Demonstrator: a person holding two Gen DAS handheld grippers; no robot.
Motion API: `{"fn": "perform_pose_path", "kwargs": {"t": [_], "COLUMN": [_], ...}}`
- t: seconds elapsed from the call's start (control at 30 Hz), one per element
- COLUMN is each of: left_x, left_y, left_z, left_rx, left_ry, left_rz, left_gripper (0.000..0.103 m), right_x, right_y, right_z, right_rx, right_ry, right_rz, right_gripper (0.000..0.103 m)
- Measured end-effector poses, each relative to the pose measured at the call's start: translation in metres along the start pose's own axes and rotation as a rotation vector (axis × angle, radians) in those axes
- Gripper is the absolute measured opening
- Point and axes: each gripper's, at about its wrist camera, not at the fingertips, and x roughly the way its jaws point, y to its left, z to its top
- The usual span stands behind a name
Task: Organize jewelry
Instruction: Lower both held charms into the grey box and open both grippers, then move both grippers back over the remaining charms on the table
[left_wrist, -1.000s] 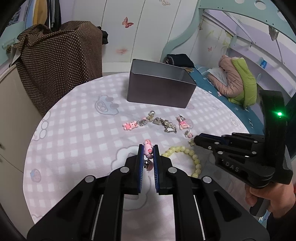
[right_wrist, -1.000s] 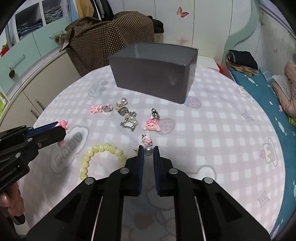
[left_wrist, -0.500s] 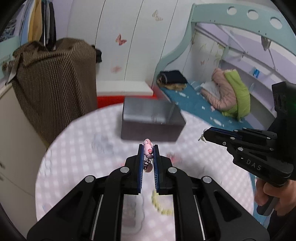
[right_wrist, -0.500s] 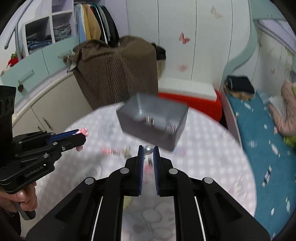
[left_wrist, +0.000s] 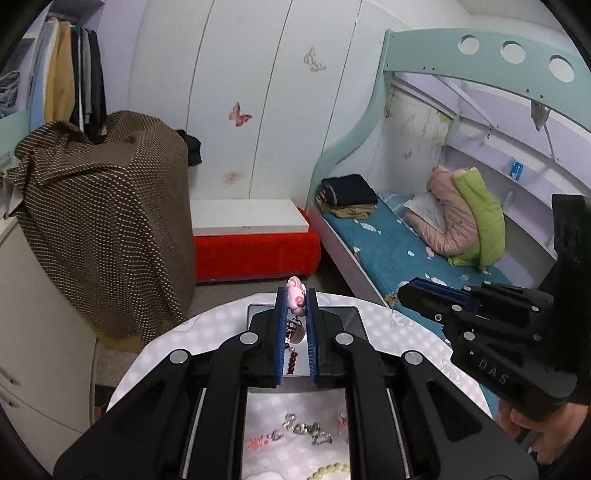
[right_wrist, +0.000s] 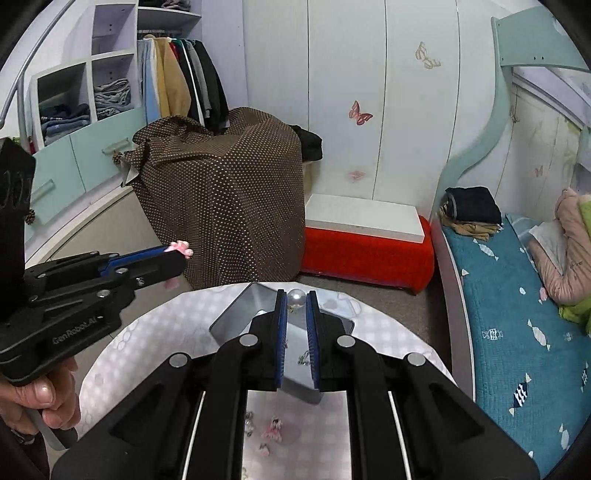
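My left gripper (left_wrist: 295, 300) is shut on a pink animal charm (left_wrist: 296, 291) whose metal pendant hangs between the pads. It hovers above the open grey metal box (left_wrist: 349, 318) on the round table with the pink checked cloth (left_wrist: 173, 343). My right gripper (right_wrist: 296, 302) is shut on a small pearl bead (right_wrist: 296, 297), also over the grey box (right_wrist: 236, 317). Each gripper shows in the other's view: the right gripper (left_wrist: 408, 291) at the right, the left gripper (right_wrist: 178, 255) with the pink charm (right_wrist: 180, 247) at the left. Loose charms (left_wrist: 303, 430) and a yellow bead bracelet (left_wrist: 328, 470) lie on the cloth below.
Beyond the table stand something draped in brown dotted cloth (right_wrist: 229, 192), a red bench with a white top (right_wrist: 365, 240) and a bed with a blue mattress (right_wrist: 509, 295). A hand (right_wrist: 40, 398) holds the left gripper's handle. More charms (right_wrist: 273, 430) lie near the table's front.
Both grippers have risen from the table surface with their pieces still pinched and now hang over the grey box. The loose jewelry has dropped low in both views.
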Motion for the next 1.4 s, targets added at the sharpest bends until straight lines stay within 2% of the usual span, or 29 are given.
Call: {"fn": "perform_pose_path", "kwargs": {"t": [0.33,0.6,0.63,0.67,0.7,0.73,0.87,0.93,0.97,1.0,1.03,1.2,1.4], "left_x": [0.063,0.089,0.09,0.09,0.089,0.086,0.078,0.07,0.065,0.057,0.051,0.013,-0.028], "left_y": [0.004,0.012,0.013,0.015,0.018,0.02,0.023,0.025,0.026,0.028,0.029,0.024,0.016], "left_z": [0.001,-0.004,-0.004,-0.003,-0.003,-0.003,-0.001,0.0,0.001,0.002,0.002,0.004,0.003], "left_rx": [-0.019,-0.029,-0.031,-0.034,-0.039,-0.052,-0.057,-0.058,-0.06,-0.063,-0.065,-0.044,-0.042], "left_ry": [0.142,0.217,0.225,0.225,0.216,0.201,0.186,0.167,0.156,0.135,0.118,0.038,-0.047], "left_rz": [-0.02,-0.016,-0.014,-0.008,-0.002,0.006,0.017,0.031,0.041,0.055,0.065,0.141,0.176], "left_gripper": [0.01,0.011,0.02,0.041,0.064,0.07,0.076,0.08,0.086,0.09,0.092,0.096,0.096], "right_x": [0.036,0.062,0.064,0.065,0.066,0.067,0.068,0.066,0.063,0.06,0.057,0.04,0.007], "right_y": [-0.007,-0.013,-0.015,-0.016,-0.017,-0.018,-0.019,-0.021,-0.023,-0.027,-0.029,-0.035,-0.036], "right_z": [0.002,-0.003,-0.003,-0.003,-0.004,-0.004,-0.006,-0.006,-0.006,-0.005,-0.005,-0.002,-0.001], "right_rx": [0.002,0.024,0.032,0.039,0.047,0.051,0.066,0.077,0.087,0.102,0.113,0.137,0.158], "right_ry": [0.09,0.167,0.174,0.174,0.177,0.18,0.182,0.172,0.161,0.146,0.133,0.092,0.024], "right_rz": [0.005,-0.001,-0.006,-0.007,-0.005,-0.004,-0.005,-0.01,-0.024,-0.037,-0.045,-0.093,-0.118], "right_gripper": [0.009,0.01,0.01,0.01,0.013,0.018,0.032,0.059,0.069,0.088,0.096,0.096,0.096]}}
